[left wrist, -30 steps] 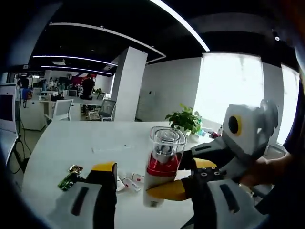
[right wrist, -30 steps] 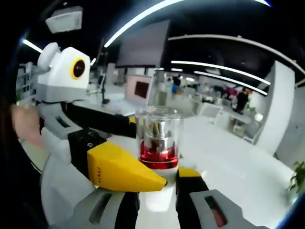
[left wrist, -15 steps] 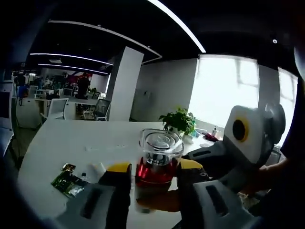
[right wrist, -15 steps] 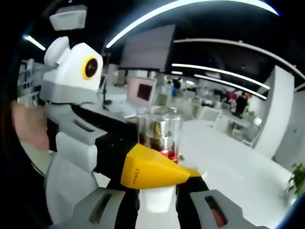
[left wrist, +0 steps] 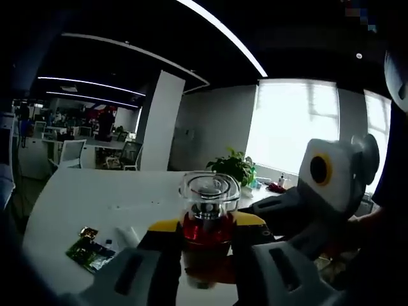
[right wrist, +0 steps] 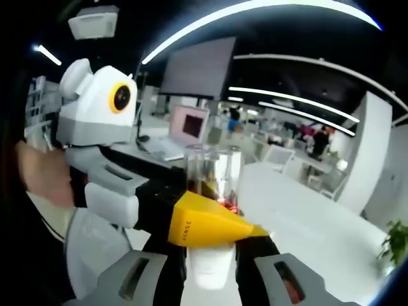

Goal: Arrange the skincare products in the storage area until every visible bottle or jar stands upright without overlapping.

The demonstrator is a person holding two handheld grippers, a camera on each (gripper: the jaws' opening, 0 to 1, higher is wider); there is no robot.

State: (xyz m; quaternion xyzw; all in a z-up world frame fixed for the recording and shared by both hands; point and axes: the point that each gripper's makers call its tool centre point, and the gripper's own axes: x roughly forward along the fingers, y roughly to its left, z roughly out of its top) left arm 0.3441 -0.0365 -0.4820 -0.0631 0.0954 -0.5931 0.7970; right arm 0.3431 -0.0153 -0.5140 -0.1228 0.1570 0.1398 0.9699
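Tongs (left wrist: pixel 207 252) (right wrist: pixel 210 271) both clamp the bottle (left wrist: pixel 208 213); left gripper view shows sachets (left wrist: pixel 86 248).

both tongs, left (left wrist: pixel 207 245) and right (right wrist: pixel 210 268), seemingly clamped, jaws crossing.

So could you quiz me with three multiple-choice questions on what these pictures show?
1. Where is the bottle?
A. lying on the table
B. between both claws
C. beside the plant

2. What colour is the band under its clear cap?
A. red
B. blue
C. green

3. How does the bottle stand?
A. upside down
B. on its side
C. upright

Answers:
1. B, the left claw and right claw both close around it.
2. A, red shows through the clear cap.
3. C, its cap points up.
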